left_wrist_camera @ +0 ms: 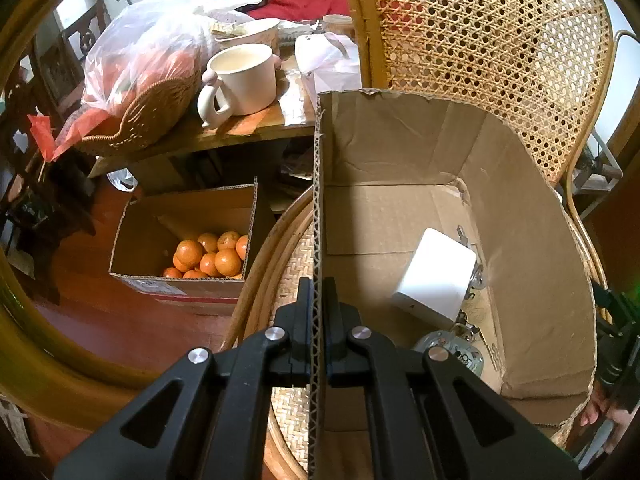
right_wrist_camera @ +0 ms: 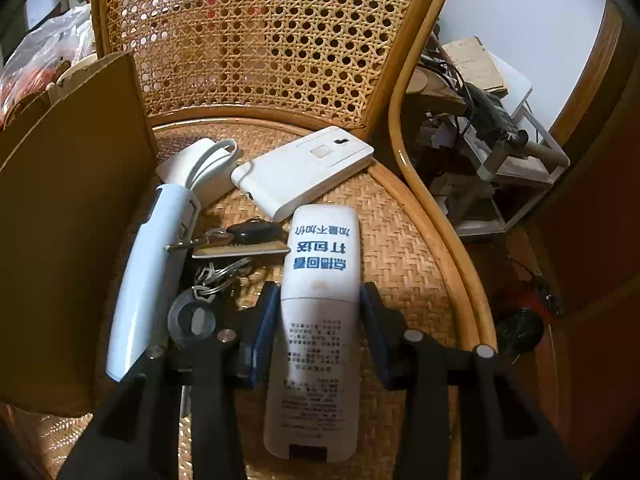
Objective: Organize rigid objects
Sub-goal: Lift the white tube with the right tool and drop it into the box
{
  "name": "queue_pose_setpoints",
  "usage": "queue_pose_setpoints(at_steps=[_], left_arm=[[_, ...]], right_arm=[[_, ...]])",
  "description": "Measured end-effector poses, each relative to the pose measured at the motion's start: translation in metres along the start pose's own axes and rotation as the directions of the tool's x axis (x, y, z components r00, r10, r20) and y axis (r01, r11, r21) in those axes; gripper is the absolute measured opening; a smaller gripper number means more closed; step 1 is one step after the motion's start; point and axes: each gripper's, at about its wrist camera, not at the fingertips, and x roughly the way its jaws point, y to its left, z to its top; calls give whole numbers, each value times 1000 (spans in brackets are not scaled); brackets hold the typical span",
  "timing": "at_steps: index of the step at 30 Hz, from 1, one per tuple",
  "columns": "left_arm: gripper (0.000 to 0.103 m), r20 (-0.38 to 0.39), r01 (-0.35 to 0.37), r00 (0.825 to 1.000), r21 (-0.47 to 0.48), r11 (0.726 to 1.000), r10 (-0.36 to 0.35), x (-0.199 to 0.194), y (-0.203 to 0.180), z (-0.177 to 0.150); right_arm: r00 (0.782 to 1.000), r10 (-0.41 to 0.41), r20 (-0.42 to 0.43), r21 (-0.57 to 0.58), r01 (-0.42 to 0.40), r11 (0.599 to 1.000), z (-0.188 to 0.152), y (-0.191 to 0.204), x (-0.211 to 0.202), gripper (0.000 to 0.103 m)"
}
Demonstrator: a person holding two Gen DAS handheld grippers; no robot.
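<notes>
My left gripper (left_wrist_camera: 319,300) is shut on the left wall of an open cardboard box (left_wrist_camera: 400,152) standing on a rattan chair seat. Inside the box lie a white rectangular block (left_wrist_camera: 436,276) and a round metal piece (left_wrist_camera: 452,350). In the right wrist view, a white bar printed with blue characters (right_wrist_camera: 320,280) lies on the seat (right_wrist_camera: 408,248) between the fingers of my right gripper (right_wrist_camera: 320,320). The blue pads stand close beside it with narrow gaps. Beyond it lie a white power bank (right_wrist_camera: 304,172), a white flat case (right_wrist_camera: 200,168), a pale blue handle (right_wrist_camera: 148,280) and keys (right_wrist_camera: 240,236).
The box wall (right_wrist_camera: 68,200) rises left of the loose items. The cane chair back (right_wrist_camera: 256,40) closes off the far side. On the floor is a carton of oranges (left_wrist_camera: 208,256). A table holds a cream mug (left_wrist_camera: 244,80) and a bagged basket (left_wrist_camera: 152,60). Cluttered shelves (right_wrist_camera: 500,140) stand right.
</notes>
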Motion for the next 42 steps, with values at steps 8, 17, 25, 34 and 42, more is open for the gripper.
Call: queue_pose_setpoints(at_steps=[8,17,25,34,42], left_arm=[[4,-4,7,1000,-9,1000,-7,1,0,1],[3,-5,7,1000,-10,1000,-7,1,-1,2],[3,-3,8,1000,-12,1000,-8,1,0,2],[3,-1,5,1000,-6,1000,-5,0,1,0],[3,-3,12,1000,-15,1000,-12,-1,3,1]], right_arm=[[994,58,94,97,-67,993,15,-21,-35,44],[924,235,302,185,-299,936,27,-23,-87,44],[752,459,472,83,-557,826,30,23,-151,44],[769,517,376,38,-570,821,29,81,-145,44],[787,553,272,14,-578,816,24,86,-119,45]])
